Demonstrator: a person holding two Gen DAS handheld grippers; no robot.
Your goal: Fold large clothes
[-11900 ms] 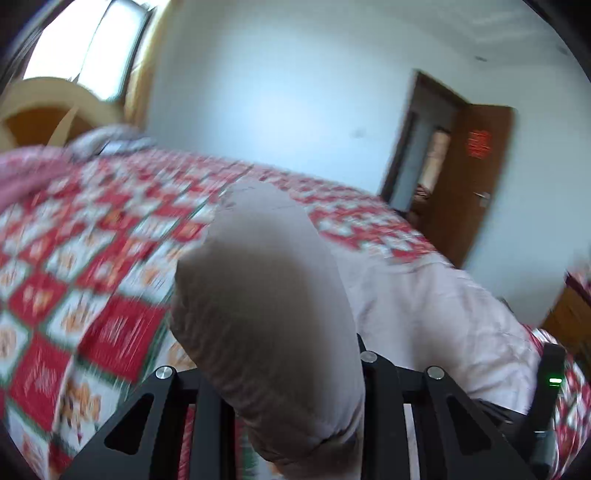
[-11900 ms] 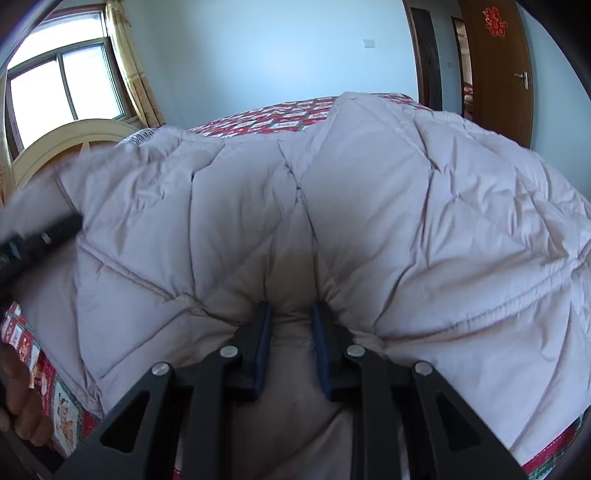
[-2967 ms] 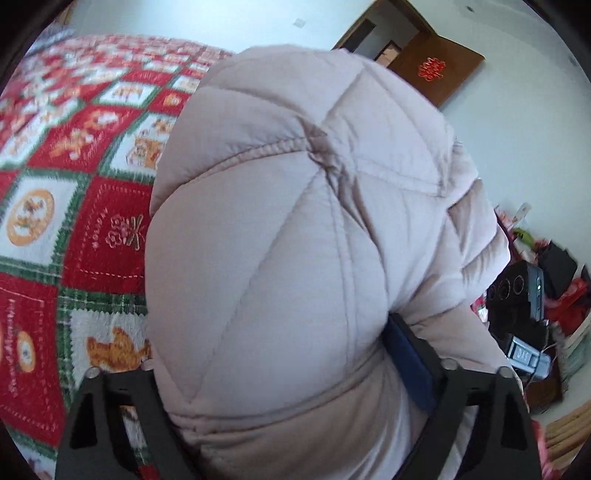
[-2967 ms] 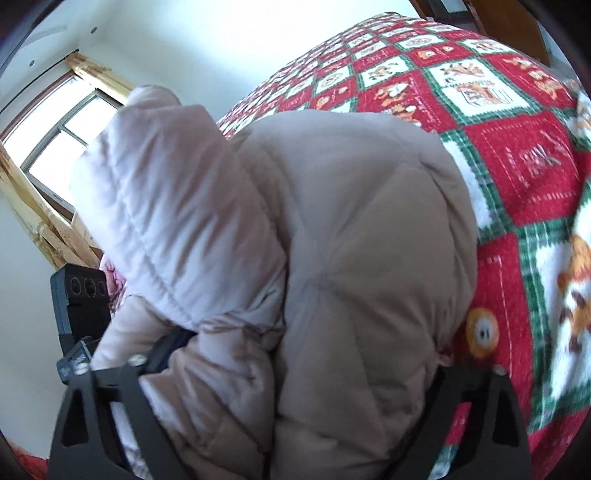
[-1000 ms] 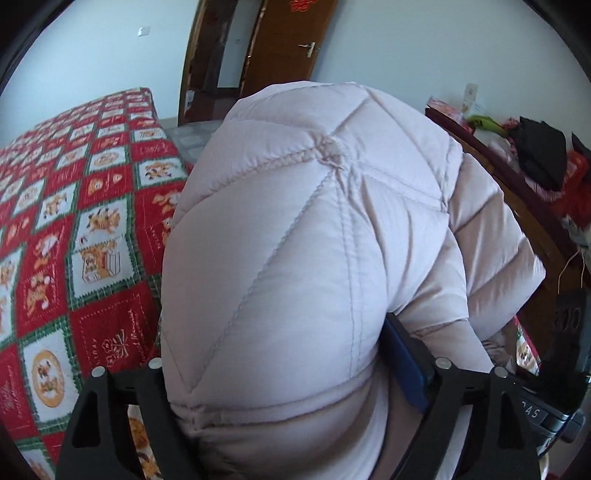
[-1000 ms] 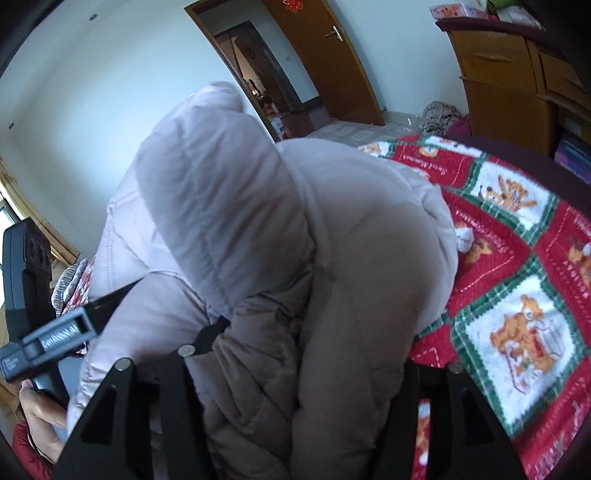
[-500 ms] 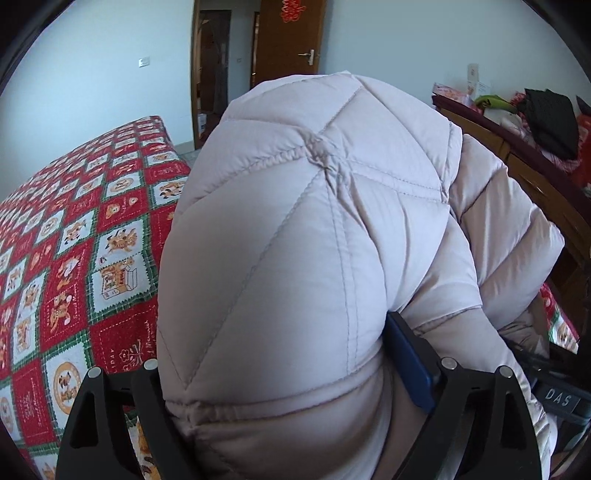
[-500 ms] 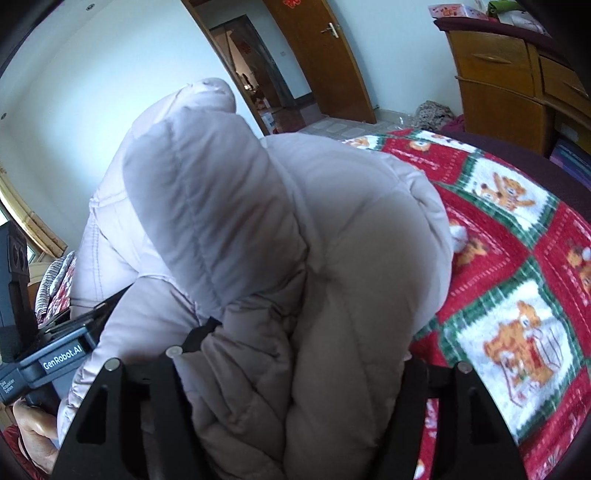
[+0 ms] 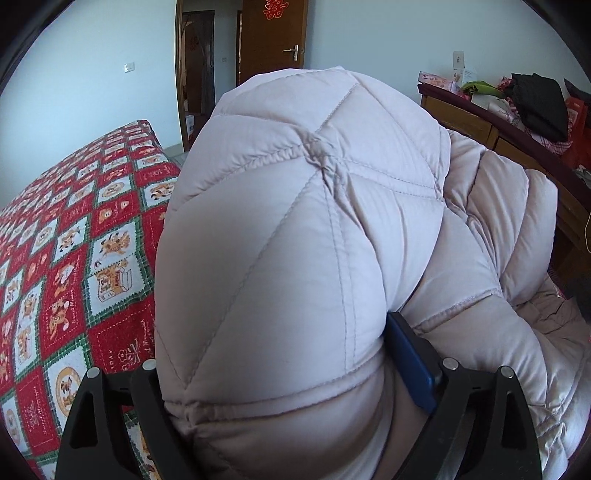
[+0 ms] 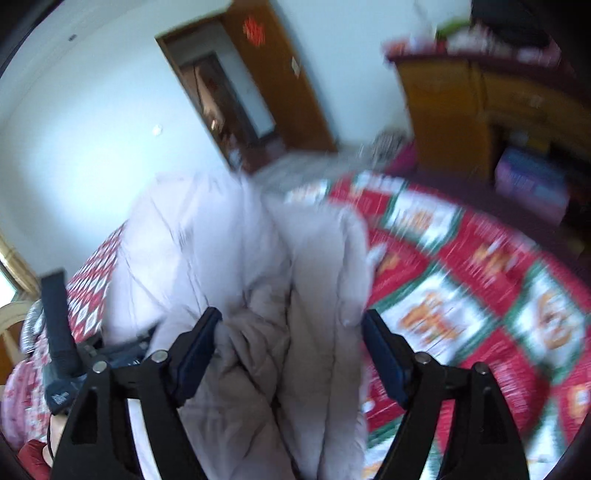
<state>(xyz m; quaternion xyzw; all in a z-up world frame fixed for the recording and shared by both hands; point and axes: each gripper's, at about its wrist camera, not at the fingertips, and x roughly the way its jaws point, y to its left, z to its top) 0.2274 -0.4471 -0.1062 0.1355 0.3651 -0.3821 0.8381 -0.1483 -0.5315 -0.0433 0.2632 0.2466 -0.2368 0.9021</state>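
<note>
Pale pink quilted coat (image 9: 295, 258), bundled thick, sits on the red patchwork bedspread (image 9: 74, 240). My left gripper (image 9: 280, 373) clamps a fat wad of it. My right gripper (image 10: 290, 332) is spreading its jaws, folds lying loose between them. Beyond stand a wooden door (image 9: 273, 37) and dresser (image 10: 461, 110).

In front of me a red, green and white patchwork bedspread (image 9: 74, 266), an open brown door (image 9: 273, 40) with a red paper cutting (image 9: 274, 9), a wooden dresser (image 10: 461, 110) piled with clutter, pale blue wall (image 9: 92, 62)
</note>
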